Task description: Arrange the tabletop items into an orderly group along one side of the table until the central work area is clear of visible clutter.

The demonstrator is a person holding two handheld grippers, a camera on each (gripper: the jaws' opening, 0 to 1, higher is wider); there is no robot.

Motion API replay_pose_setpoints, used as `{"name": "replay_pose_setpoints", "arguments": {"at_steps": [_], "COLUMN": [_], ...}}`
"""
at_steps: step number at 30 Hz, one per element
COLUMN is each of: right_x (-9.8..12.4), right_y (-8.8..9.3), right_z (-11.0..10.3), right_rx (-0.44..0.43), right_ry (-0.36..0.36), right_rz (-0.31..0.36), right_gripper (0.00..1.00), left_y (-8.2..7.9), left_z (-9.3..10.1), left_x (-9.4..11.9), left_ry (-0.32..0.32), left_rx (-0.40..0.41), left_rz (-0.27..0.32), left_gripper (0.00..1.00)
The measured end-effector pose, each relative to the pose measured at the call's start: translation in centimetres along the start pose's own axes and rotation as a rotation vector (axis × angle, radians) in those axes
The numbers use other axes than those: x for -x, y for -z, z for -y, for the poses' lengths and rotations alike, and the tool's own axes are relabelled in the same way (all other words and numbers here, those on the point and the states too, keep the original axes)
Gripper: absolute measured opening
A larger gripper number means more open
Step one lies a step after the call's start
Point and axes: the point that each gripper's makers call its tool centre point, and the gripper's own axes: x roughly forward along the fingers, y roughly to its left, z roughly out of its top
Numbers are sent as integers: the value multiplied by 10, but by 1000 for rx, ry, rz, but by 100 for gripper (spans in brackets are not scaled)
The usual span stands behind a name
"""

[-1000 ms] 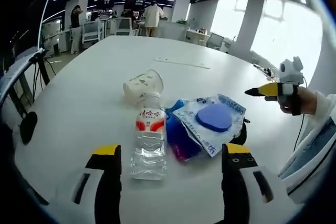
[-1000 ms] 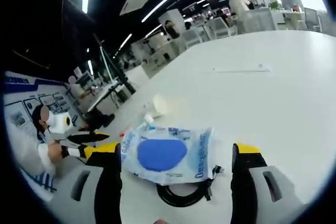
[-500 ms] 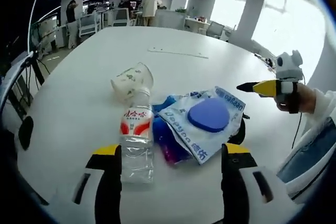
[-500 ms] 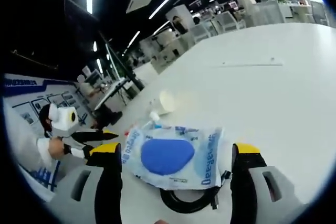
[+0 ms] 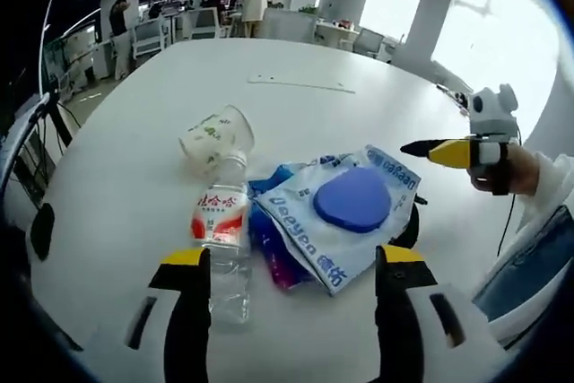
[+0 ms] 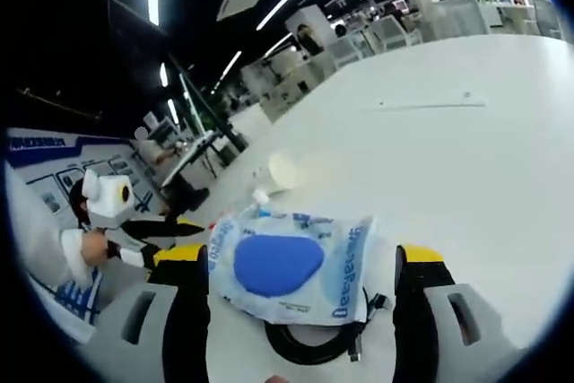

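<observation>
1. We are seeing the clutter lying in one small heap near the close edge of the white counter (image 5: 359,69).
2. A clear pouch holding a blue disc (image 5: 345,213) is lying on top, overlapping a blue wrapper (image 5: 273,253) beneath it.
3. A plastic water bottle (image 5: 220,239) with a red and white label is lying on its side, touching the wrapper's edge.
4. A paper cup (image 5: 215,139) is lying tipped over just beyond the bottle's cap end.
5. A black coiled cable (image 6: 309,343) is peeking out from under the pouch in the right gripper view.
6. Our left gripper (image 5: 285,311) is hovering with its fingers spread apart and grasping nothing, the bottle and pouch lying ahead between them.
7. Our right gripper (image 6: 300,311) is likewise hanging released over the pouch and cable, its fingers wide.
8. People are standing among desks and chairs far behind the counter.
</observation>
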Motion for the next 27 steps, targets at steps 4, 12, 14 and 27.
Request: {"name": "replay_pose_setpoints", "arguments": {"at_steps": [4, 12, 14, 27], "right_x": [1, 5, 6, 3], "right_y": [0, 3, 6, 22], "right_z": [1, 5, 5, 13], "right_rx": [-7, 16, 12, 30], "right_ry": [-3, 11, 15, 58], "right_rz": [0, -8, -13, -65], "right_gripper": [84, 83, 83, 77], "left_y": [-6, -10, -9, -5], "left_z": [-1, 2, 2, 1], "left_x": [-6, -9, -9, -5], "left_ry": [0, -1, -1, -66], "left_rx": [2, -21, -28, -6], "left_rz": [1, 4, 0, 38], "left_gripper": [76, 75, 74, 61]}}
